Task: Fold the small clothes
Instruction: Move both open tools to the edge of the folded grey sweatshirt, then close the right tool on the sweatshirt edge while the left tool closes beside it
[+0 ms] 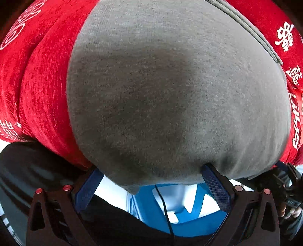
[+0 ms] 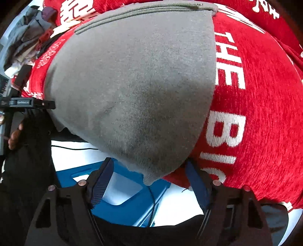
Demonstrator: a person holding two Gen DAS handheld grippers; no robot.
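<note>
One red cloth point(image 1: 41, 90) with white lettering covered the surface and filled most of both views. On it lay one grey garment point(image 1: 166, 94), spread flat, with its ribbed band point(image 2: 142, 11) at the far end. Its near edge hung over the front of the cloth towards you. Below that edge you could see one blue stool point(image 1: 151, 219) on a pale floor.

You held two tongs, one in each hand, both pointing steeply down at the garment's near edge. Each had two fingers with blue pads point(image 1: 215, 185).

Your left tongs point(image 1: 151, 170) stood wide open. The hanging edge of the garment sat between the two fingers. The tip of one pad met the fabric, but the pads did not squeeze it, so nothing was gripped.

Your right tongs point(image 2: 149, 162) were at the garment's other near corner, where the grey fabric came to a point. Their fingers were also well apart, with the corner drooping between them. Neither pad pressed on it, so they held nothing either.

One pile of mixed clothes point(image 2: 28, 37) lay at the far side of the cloth, well apart from the grey garment. One thin black cable point(image 1: 164, 208) ran down across the stool. One of your hands point(image 2: 15, 136) showed at the edge of the right wrist view, wrapped round the left tongs' handle.
</note>
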